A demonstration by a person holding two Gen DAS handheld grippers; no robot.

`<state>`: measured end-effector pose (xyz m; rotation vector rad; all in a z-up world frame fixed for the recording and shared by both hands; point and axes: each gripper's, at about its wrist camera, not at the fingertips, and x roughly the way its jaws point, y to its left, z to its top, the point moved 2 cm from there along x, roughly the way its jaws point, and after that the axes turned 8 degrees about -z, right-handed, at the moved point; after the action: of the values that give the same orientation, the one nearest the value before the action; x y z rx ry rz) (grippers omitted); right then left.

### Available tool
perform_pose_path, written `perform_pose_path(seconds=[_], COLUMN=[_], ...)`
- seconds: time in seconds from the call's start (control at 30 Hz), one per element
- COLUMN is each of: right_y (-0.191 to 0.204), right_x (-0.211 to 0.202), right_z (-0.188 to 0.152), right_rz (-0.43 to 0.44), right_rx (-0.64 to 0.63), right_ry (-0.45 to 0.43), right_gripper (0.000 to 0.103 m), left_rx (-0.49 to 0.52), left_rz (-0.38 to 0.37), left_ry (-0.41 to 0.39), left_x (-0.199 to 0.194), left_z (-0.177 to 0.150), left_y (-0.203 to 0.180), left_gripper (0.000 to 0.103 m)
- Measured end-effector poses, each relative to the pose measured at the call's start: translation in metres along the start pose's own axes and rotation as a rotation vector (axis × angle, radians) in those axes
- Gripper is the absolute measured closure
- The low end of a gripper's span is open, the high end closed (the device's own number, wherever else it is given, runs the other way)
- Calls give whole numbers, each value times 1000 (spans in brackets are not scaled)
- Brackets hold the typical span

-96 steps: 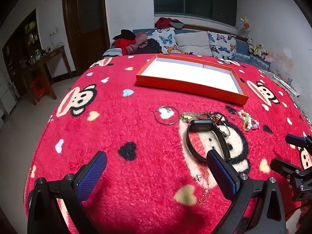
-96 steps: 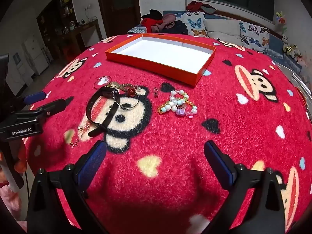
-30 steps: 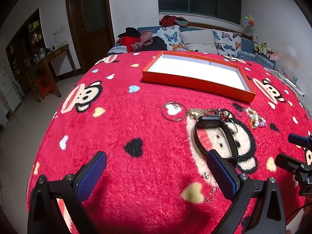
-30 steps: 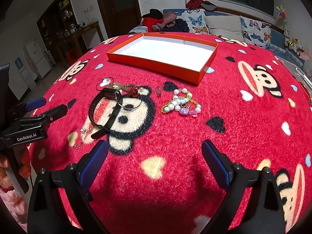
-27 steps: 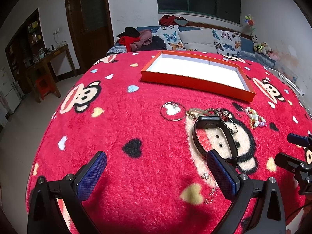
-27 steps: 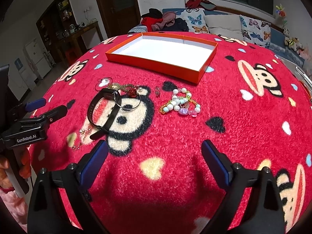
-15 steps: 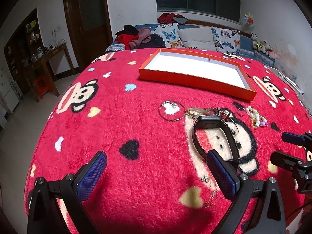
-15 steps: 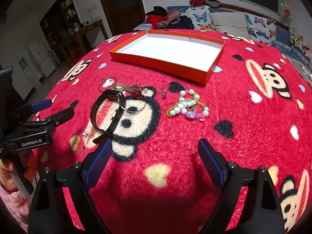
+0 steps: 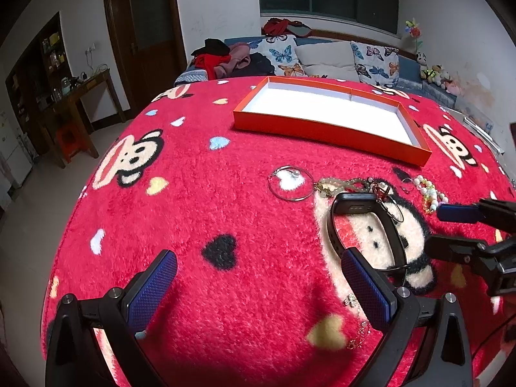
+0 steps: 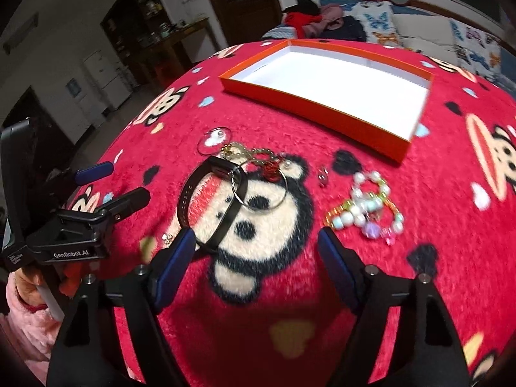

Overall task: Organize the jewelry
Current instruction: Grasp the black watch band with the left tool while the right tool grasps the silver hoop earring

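Closest in, the right tool (image 10: 256, 246) has just been narrowing its blue-padded jaws, but they're still apart with only fuzz between them. The left tool (image 9: 258, 277) hangs spread wide and empty too.

Just past the right tool's tips on the red fleece monkey-print blanket (image 10: 435, 219) lies the black band-style watch (image 10: 211, 200), with a thin silver hoop (image 10: 259, 185) draped over its strap and a gold bead chain (image 10: 248, 153) tangled against it. The pastel beaded bracelets (image 10: 366, 208) sit off to the right, well apart.

Farthest back is the shallow orange tray with white lining (image 10: 309, 103), nothing in it yet.

My worry: pinch the watch and the hoop and chain probably come along, then drop off mid-carry. The fuzzy pile could snag the thin stuff too.
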<state>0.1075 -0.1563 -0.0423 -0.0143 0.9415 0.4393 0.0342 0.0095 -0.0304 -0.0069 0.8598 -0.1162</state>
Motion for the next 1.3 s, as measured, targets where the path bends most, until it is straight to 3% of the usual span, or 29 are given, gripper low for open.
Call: perform_pose_path(seconds=[0.27,0.7,1.3], right_y=[-8,-8,-6], right_x=[14,29,41], right_z=[17,35,47], right_rz=[63,159,230], right_rx=[-126,-417,-580], right_ry=[74,132,179], right_gripper=[39,40,44], left_rx=[-6,-2,13], left_rz=[-24,-92,-103], left_ry=[18,37,48], left_x=[10,24,30], left_z=[4,10,15], left_y=[1,0,-4], left_gripper=[0,0,0])
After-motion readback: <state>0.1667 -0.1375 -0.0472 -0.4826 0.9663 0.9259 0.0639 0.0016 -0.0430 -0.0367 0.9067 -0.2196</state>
